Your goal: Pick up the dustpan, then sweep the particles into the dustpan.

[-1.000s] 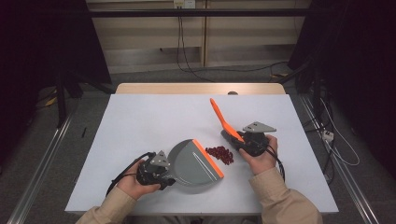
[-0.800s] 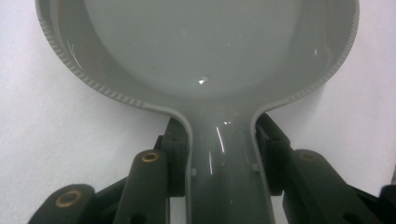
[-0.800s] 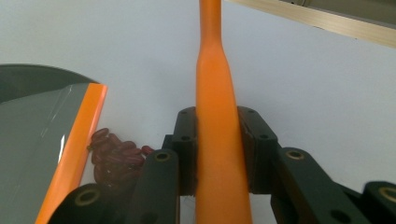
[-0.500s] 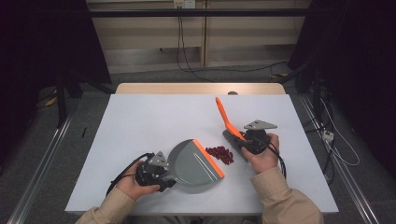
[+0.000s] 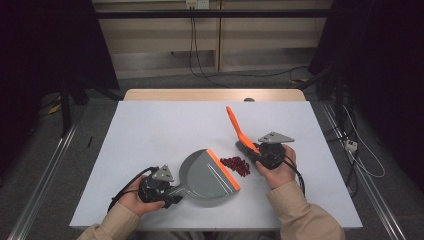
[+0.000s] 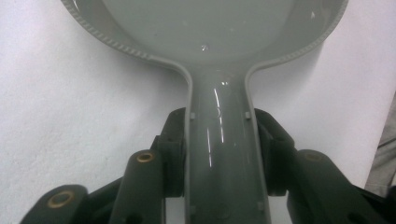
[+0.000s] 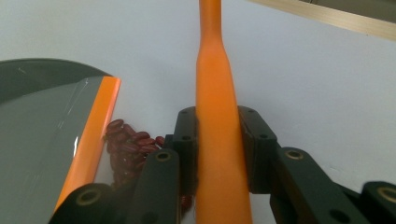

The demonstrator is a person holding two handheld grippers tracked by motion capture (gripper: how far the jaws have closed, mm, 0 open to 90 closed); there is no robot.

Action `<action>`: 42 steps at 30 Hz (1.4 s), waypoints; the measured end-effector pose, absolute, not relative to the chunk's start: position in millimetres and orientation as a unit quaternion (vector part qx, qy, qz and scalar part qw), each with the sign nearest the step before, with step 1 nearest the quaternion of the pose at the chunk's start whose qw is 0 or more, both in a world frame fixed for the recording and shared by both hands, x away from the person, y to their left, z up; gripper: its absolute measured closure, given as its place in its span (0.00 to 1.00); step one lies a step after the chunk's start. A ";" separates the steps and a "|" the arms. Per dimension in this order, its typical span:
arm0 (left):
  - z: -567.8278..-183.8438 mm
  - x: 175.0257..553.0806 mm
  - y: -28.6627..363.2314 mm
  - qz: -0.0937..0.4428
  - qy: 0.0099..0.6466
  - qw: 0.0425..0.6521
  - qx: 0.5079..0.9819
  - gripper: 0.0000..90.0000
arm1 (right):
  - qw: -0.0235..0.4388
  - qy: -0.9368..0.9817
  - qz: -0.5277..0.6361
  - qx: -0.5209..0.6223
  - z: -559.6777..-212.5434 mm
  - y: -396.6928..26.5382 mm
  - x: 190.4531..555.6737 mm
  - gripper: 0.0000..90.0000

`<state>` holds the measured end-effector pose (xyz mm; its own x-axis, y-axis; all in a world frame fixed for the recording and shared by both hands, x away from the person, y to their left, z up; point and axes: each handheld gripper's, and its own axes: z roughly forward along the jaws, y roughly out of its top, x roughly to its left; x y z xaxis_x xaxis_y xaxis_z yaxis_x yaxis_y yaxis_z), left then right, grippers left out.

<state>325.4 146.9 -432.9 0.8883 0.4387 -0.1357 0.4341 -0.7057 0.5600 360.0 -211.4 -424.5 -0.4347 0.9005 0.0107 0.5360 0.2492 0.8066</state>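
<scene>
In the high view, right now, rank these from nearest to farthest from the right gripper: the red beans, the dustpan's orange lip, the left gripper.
1. red beans: just left of the right gripper, on the table.
2. dustpan's orange lip: left of the beans, touching the pile.
3. left gripper: far left, clamped on the dustpan's grey handle.

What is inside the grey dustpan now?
The grey dustpan looks bare inside: the high view and the left gripper view show only smooth grey plastic. The red beans lie on the table just outside its orange lip. The part under the pan is hidden.
</scene>
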 end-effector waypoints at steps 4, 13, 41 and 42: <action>-433.2 325.7 146.5 0.000 0.241 0.302 0.922 0.69 | 0.239 0.757 0.386 0.469 -425.3 -207.7 356.7 0.79; -431.6 327.7 144.6 0.000 0.235 0.299 0.925 0.69 | 0.244 0.750 0.393 0.473 -426.7 -206.8 353.4 0.79; -432.0 332.3 136.5 -0.015 0.234 0.296 0.926 0.69 | 0.241 0.752 0.403 0.463 -429.1 -199.1 344.4 0.79; -432.0 332.4 136.2 -0.015 0.234 0.295 0.926 0.69 | 0.241 0.751 0.404 0.463 -429.1 -198.9 344.0 0.79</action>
